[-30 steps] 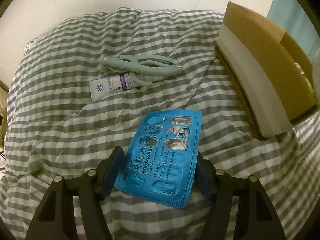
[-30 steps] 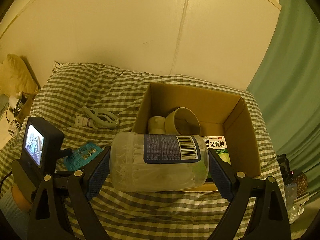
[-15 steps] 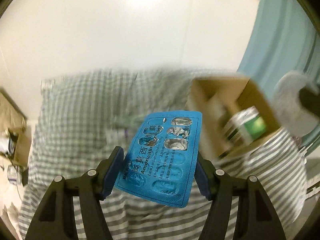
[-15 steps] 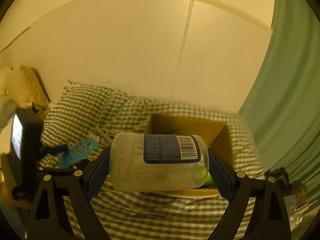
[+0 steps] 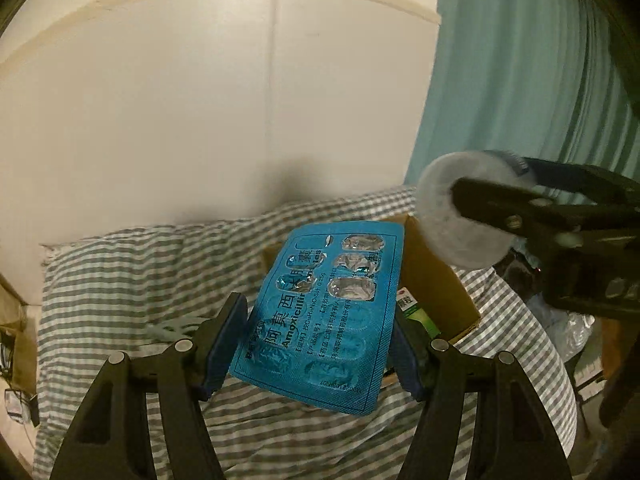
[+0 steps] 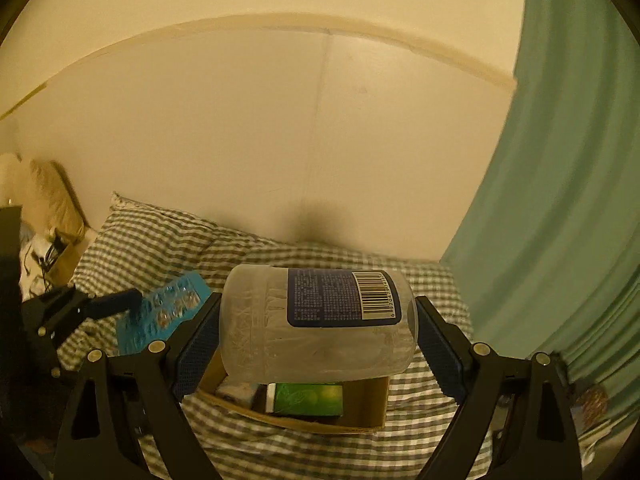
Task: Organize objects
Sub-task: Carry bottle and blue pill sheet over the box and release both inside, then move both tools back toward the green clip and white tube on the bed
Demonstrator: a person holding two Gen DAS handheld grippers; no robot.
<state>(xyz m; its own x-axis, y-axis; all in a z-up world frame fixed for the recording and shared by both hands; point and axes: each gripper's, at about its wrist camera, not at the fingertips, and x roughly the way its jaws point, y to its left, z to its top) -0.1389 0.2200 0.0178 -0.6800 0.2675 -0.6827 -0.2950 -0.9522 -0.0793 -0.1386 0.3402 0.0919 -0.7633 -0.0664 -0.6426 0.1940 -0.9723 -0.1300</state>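
The left gripper (image 5: 320,344) pinches a thin blister pack (image 5: 324,320) edgewise, the right gripper (image 6: 318,340) clamps a smooth jar (image 6: 318,324); either could slip short of the cardboard box (image 6: 360,408)

Both wrist cameras look down along their claws from above the bed (image 5: 120,280), toward the wall; both views share the box (image 6: 360,404).

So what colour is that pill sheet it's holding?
Bright blue pill sheet, clearest in the left wrist view.
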